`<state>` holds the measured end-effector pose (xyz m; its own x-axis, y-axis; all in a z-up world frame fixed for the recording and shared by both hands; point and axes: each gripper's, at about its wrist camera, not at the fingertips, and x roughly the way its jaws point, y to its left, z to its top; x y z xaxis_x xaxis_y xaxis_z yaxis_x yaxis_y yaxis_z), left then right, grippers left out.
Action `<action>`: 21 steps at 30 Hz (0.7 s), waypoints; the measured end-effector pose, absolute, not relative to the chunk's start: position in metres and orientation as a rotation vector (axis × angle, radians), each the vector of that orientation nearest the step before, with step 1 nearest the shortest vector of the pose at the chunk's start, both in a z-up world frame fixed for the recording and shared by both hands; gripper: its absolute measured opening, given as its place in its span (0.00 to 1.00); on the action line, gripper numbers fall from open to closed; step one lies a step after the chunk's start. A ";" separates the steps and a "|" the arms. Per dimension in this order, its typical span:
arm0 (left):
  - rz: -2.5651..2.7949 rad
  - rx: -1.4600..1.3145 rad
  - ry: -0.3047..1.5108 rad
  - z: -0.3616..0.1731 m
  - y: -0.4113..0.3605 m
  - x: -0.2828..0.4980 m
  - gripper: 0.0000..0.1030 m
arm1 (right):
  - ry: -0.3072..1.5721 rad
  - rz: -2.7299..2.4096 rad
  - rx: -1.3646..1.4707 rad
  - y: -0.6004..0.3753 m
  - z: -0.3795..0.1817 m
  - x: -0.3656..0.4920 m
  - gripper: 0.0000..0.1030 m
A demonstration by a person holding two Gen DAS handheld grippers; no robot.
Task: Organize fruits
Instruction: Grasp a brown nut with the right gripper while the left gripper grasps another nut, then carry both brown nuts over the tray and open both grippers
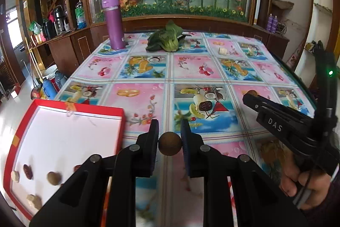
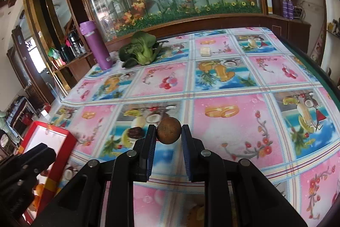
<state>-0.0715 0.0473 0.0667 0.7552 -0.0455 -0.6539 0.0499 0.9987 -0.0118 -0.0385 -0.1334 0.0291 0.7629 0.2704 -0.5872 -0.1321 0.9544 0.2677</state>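
Note:
My left gripper (image 1: pixel 169 131) is shut on a small round brown fruit (image 1: pixel 170 143), held above the table's near edge just right of the red box (image 1: pixel 121 120). Several fruits lie on the box's white floor: a dark red date (image 1: pixel 28 171), a brown round one (image 1: pixel 54 178) and beige pieces (image 1: pixel 34 201). My right gripper (image 2: pixel 168 128) is shut on another brown round fruit (image 2: pixel 169 130); in the left wrist view the right gripper (image 1: pixel 248 97) shows at the right, fruit at its tip. A dark red date (image 2: pixel 136 133) lies on the tablecloth left of it.
At the table's far side stand a purple flask (image 1: pixel 114 22) and a leafy green vegetable (image 1: pixel 167 38), with a pale beige piece (image 2: pixel 205 51) to the right. A person's hand (image 1: pixel 306 182) holds the right gripper. The left gripper (image 2: pixel 31 156) shows beside the red box (image 2: pixel 63 137).

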 end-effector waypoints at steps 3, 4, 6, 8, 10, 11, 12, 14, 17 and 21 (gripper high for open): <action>-0.015 -0.004 0.689 0.081 0.079 -0.084 0.22 | 0.656 0.259 0.214 -0.114 0.038 -0.047 0.22; 0.007 -0.012 0.681 0.085 0.093 -0.087 0.22 | 0.652 0.275 0.215 -0.104 0.040 -0.049 0.22; 0.051 -0.022 0.674 0.090 0.119 -0.091 0.22 | 0.657 0.332 0.234 -0.083 0.045 -0.053 0.22; 0.106 -0.031 0.676 0.091 0.148 -0.095 0.22 | 0.670 0.388 0.226 -0.054 0.049 -0.056 0.22; 0.163 -0.031 0.699 0.087 0.176 -0.095 0.22 | 0.660 0.444 0.179 -0.019 0.057 -0.060 0.22; 0.191 -0.042 0.711 0.083 0.190 -0.094 0.22 | 0.663 0.473 0.153 -0.003 0.060 -0.062 0.22; 0.214 -0.054 0.726 0.079 0.203 -0.093 0.22 | 0.672 0.502 0.132 0.016 0.062 -0.063 0.22; 0.260 -0.080 0.761 0.067 0.226 -0.091 0.22 | 0.696 0.550 0.094 0.046 0.063 -0.061 0.22; 0.304 -0.112 0.810 0.049 0.251 -0.085 0.22 | 0.740 0.575 0.027 0.081 0.055 -0.058 0.22; 0.322 -0.114 0.842 0.034 0.260 -0.080 0.22 | 0.834 0.577 -0.014 0.107 0.034 -0.045 0.22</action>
